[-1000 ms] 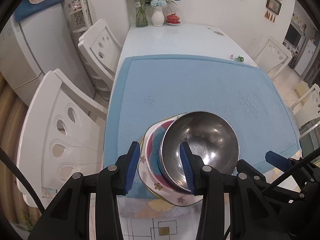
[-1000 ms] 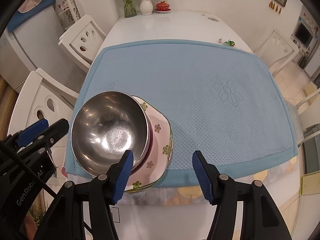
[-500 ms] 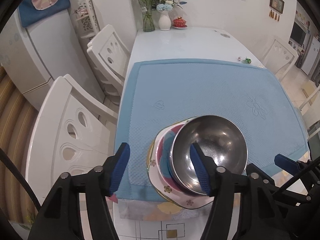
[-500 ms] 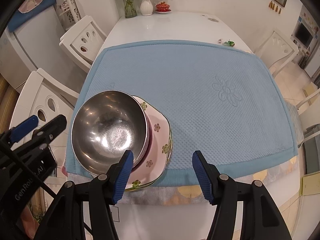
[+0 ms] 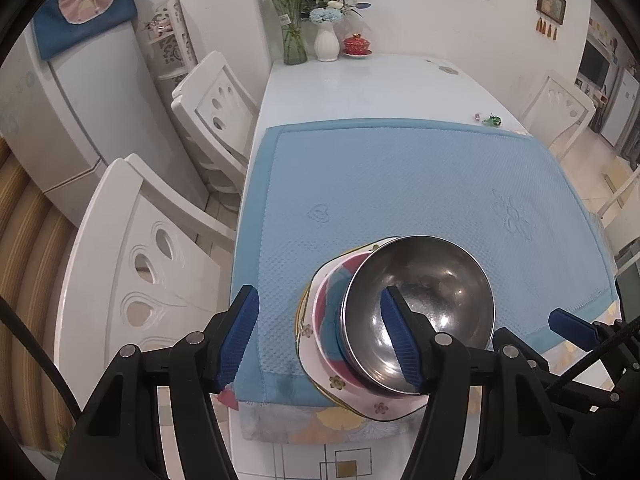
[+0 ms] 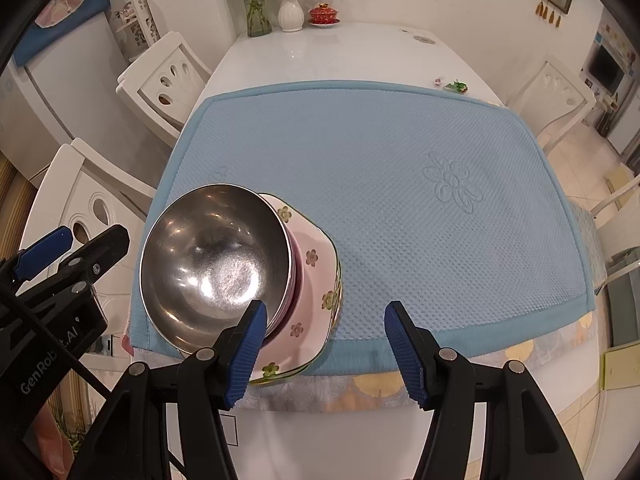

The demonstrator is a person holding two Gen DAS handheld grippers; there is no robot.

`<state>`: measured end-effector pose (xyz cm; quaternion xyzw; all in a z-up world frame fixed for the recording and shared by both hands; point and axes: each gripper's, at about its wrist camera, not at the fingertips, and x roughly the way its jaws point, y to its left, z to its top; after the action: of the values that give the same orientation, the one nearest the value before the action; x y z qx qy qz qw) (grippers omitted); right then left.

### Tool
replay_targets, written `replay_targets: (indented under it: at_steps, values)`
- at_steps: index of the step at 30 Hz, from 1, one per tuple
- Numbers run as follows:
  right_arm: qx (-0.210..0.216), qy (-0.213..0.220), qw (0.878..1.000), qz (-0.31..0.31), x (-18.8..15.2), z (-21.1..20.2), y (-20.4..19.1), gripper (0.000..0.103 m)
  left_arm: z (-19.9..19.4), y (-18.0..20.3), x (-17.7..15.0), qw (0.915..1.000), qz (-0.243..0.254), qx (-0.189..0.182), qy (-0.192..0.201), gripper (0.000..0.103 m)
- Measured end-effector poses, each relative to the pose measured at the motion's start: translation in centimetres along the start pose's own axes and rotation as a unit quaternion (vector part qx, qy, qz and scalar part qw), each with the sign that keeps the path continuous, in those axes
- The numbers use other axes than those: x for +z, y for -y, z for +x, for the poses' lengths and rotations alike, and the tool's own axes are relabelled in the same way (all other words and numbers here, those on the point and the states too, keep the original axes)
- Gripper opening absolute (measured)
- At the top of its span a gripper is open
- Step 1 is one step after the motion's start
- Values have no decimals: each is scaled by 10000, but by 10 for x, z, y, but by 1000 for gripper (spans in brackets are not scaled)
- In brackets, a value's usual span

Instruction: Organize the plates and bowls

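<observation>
A steel bowl [image 5: 420, 304] sits on top of a stack: a pink and blue bowl [image 5: 330, 308] under it and a floral plate [image 5: 316, 376] at the bottom. The stack stands at the near left corner of the blue mat [image 5: 400, 184]. It also shows in the right wrist view, steel bowl [image 6: 212, 264] on the floral plate [image 6: 316, 264]. My left gripper [image 5: 320, 336] is open and empty, above the stack's left side. My right gripper [image 6: 324, 352] is open and empty, just right of the stack.
White chairs [image 5: 132, 272] stand along the table's left side, another chair [image 5: 556, 112] at the right. Vases with flowers [image 5: 326, 36] and a red lidded cup [image 5: 356, 46] stand at the far table end. A small green item [image 5: 492, 120] lies beyond the mat.
My left gripper has opened wider and pulled back and up from the stack. The right gripper has stayed still.
</observation>
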<state>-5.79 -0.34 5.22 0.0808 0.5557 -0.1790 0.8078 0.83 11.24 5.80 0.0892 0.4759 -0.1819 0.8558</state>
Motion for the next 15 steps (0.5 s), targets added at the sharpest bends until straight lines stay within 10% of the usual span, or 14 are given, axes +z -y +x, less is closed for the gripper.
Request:
replay_targets:
  at_steps: [15]
  values:
    - [-16, -17, 10000, 83, 8, 5, 2, 59, 11, -2, 5, 9998, 52, -108, -187, 62]
